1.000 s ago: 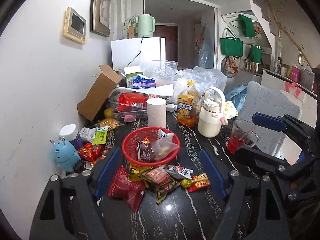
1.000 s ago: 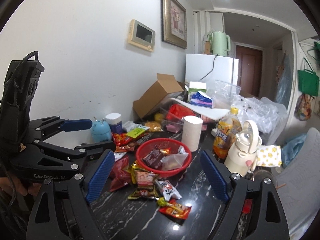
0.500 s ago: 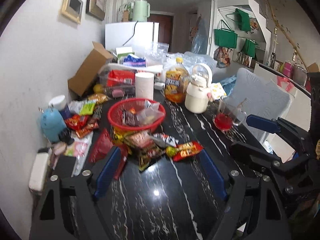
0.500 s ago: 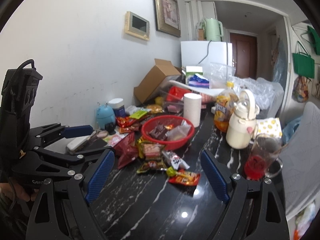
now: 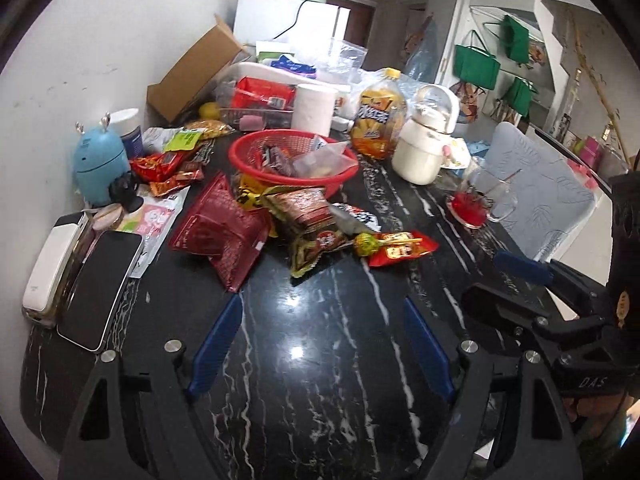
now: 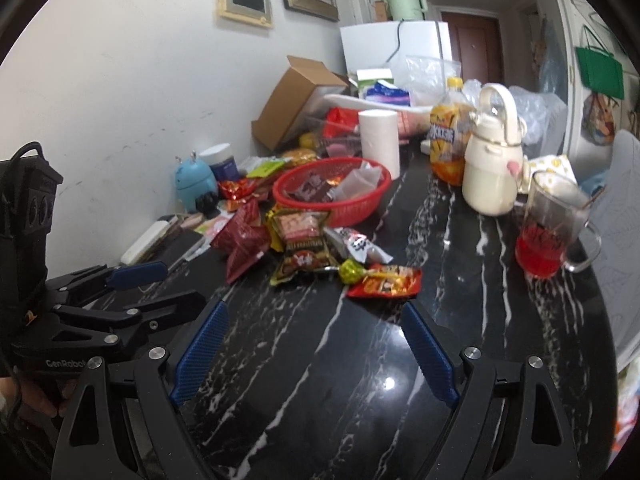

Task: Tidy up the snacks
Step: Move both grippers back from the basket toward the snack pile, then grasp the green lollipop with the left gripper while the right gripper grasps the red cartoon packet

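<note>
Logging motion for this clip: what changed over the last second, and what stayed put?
Both hand-held grippers pulled back from the snack pile: the left hand-held gripper and right hand-held gripper now hover over bare table, jaws open and empty throughout. Nothing was grasped or released. The red basket and loose packets lie as before.

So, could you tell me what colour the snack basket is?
Red basket, clearest in the right wrist view.
</note>
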`<state>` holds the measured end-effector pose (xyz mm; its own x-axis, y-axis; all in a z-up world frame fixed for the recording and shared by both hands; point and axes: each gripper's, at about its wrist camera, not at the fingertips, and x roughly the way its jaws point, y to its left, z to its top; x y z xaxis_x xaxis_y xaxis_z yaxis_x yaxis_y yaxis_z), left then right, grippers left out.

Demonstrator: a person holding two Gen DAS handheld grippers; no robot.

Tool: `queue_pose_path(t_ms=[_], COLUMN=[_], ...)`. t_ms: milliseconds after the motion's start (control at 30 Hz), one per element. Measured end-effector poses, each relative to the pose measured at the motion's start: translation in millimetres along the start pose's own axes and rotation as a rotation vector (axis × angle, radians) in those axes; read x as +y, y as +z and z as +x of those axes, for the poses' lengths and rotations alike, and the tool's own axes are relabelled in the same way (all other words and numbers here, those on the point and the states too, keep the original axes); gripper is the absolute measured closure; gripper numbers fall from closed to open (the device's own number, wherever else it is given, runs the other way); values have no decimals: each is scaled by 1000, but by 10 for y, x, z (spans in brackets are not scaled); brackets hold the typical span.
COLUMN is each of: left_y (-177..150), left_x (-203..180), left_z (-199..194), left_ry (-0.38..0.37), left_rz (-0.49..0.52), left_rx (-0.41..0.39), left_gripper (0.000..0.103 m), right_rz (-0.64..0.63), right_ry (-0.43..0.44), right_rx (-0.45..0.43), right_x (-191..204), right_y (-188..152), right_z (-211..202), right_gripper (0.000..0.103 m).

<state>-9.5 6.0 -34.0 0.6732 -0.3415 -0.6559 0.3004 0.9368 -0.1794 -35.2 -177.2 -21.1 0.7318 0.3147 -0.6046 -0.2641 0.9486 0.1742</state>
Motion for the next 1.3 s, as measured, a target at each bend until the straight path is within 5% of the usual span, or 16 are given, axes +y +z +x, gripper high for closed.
queue_pose_path(t_ms=[1033,1300], left_y=[388,464], left_x=[143,13], left_z=[894,965], left_ry=[-38,-62], left_rz=[-15,10], left_rx=[99,91], left_gripper=[22,22], right_rz=[65,89], right_ry=[-127,-67], right_rx=[198,231], right_x=[-628,-749], right_y=[240,195], right_z=[1175,1211], right_gripper=[15,63])
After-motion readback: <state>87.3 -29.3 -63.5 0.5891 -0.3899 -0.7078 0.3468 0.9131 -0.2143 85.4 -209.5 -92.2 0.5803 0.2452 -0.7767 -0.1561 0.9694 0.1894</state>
